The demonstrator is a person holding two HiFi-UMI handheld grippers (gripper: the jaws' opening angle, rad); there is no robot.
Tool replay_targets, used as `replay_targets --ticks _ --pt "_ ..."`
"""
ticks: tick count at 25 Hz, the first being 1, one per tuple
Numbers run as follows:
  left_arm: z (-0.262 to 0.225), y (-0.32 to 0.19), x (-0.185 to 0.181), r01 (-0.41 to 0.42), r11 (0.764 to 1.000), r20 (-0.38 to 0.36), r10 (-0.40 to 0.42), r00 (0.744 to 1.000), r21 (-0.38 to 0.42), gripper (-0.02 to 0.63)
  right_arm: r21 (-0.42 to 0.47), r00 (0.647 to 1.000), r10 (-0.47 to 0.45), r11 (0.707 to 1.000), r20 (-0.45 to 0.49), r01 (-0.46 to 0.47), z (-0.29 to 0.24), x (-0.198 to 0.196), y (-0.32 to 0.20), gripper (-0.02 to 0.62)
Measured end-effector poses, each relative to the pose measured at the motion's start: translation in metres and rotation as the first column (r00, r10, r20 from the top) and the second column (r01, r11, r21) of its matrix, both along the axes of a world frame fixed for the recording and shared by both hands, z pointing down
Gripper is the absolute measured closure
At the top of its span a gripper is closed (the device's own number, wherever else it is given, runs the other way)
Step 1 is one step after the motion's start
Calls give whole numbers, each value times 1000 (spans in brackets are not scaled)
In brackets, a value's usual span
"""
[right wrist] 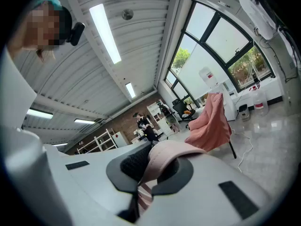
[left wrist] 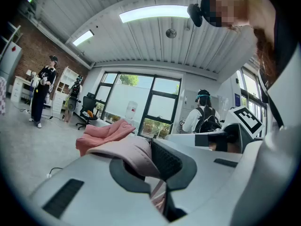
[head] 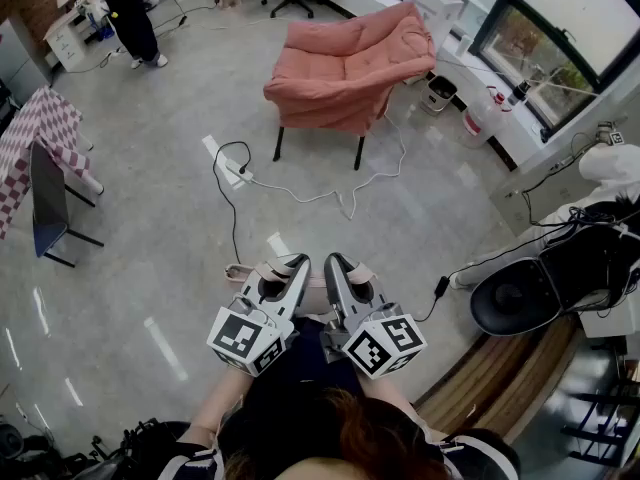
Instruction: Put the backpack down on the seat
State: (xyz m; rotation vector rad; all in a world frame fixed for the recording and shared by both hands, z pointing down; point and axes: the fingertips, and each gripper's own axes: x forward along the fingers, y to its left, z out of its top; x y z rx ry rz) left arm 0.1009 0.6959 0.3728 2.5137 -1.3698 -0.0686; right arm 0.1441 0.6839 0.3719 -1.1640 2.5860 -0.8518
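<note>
A salmon-pink armchair [head: 345,68] stands on the grey floor ahead of me, its seat bare; it also shows in the left gripper view [left wrist: 106,133] and the right gripper view [right wrist: 211,121]. Both grippers are held close together low in the head view. My left gripper [head: 297,263] is shut on a pale pink backpack strap [left wrist: 134,154]. My right gripper [head: 332,263] is shut on another pink strap [right wrist: 164,155]. Pink strap ends [head: 238,271] stick out beside the jaws. The backpack's body is mostly hidden beneath the grippers.
A white power strip [head: 235,171] with white and black cables lies on the floor between me and the armchair. A checkered table [head: 30,128] and dark chair [head: 48,203] stand left. A person [head: 130,13] stands far back. A black round base [head: 515,296] sits right.
</note>
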Motion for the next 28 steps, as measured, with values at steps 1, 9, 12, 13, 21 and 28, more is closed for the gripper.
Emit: replay_targets --ticks 1,9,12,13,21,28 --pt "1 2 -1 1 1000 -4 -1 1000 2 583 9 1000 4 1000 5 -4 -1 -1 3 561" --pt "-3 3 0 19 1000 3 -19 1000 19 583 14 1000 26 1000 5 -26 -5 2 5 561" --pt "-7 5 3 22 999 -4 -21 1000 28 583 16 999 19 1000 31 -20 -9 7 7 561" --pt "-9 6 4 23 999 -6 -23 1000 31 583 15 999 16 1000 44 -16 -11 8 8 560" --pt "-3 4 7 22 1000 -6 -22 1000 22 583 3 999 17 1000 37 -17 -6 11 10 560" --pt "2 0 11 9 1000 -13 -9 1000 -9 583 -40 999 36 999 41 -34 2 15 8 560"
